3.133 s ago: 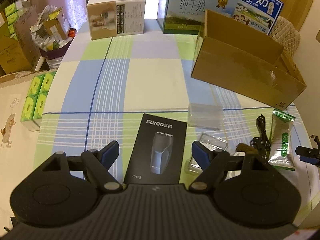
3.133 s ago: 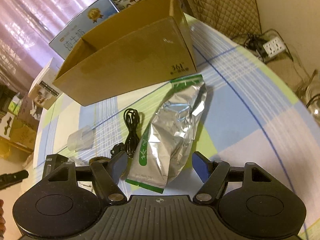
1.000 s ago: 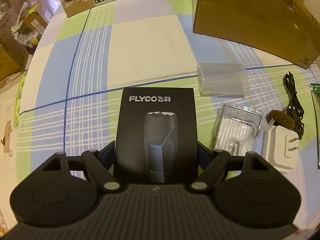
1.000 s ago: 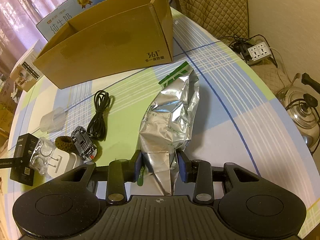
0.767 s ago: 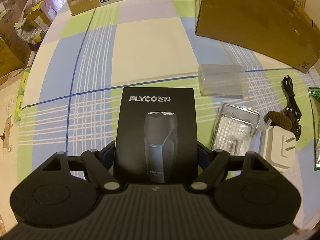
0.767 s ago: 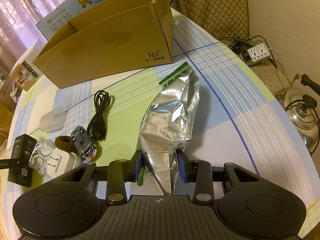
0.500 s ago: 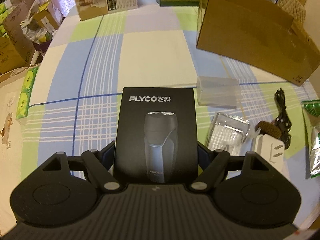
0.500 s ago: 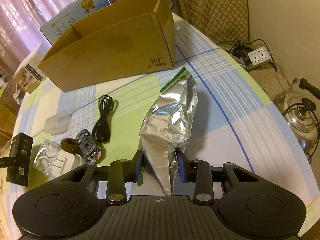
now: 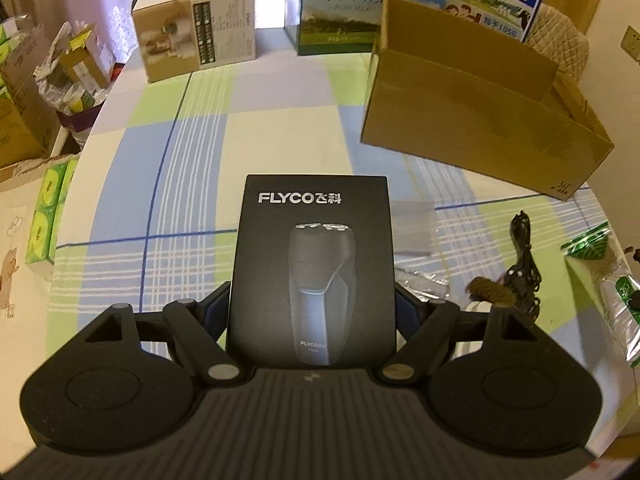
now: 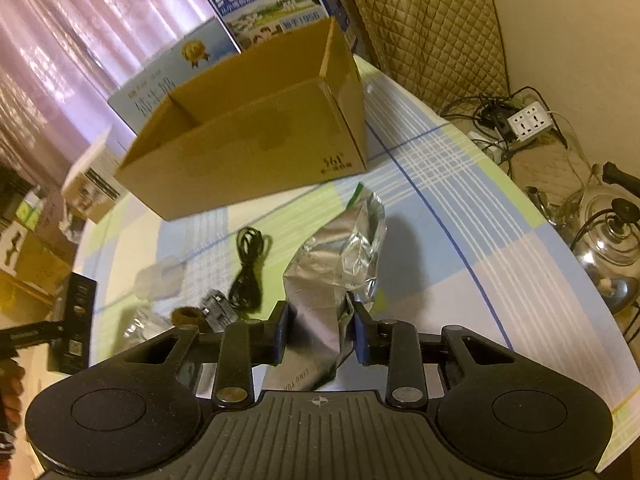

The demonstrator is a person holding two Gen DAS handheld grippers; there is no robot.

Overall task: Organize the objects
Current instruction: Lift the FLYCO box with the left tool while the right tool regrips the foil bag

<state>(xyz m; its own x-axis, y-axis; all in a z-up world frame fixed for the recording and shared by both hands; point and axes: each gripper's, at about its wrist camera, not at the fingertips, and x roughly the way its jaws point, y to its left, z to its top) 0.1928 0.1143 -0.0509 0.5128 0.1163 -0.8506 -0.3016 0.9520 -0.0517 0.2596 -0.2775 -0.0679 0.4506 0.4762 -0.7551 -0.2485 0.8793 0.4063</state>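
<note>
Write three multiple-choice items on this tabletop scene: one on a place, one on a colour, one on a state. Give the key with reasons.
1. Where is the black cable?
A. inside the cardboard box
B. on the tablecloth, in front of the cardboard box
C. on the kettle

2. What colour is the shaver box?
A. black
B. red
C. white

3. What is the state of the right hand-held gripper?
A. open over the table
B. shut on nothing
C. shut on the foil bag

Key:
1 B: it lies on the checked tablecloth, nearer than the cardboard box.
2 A: its printed face is black.
3 C: its fingers press both sides of the foil bag.
</note>
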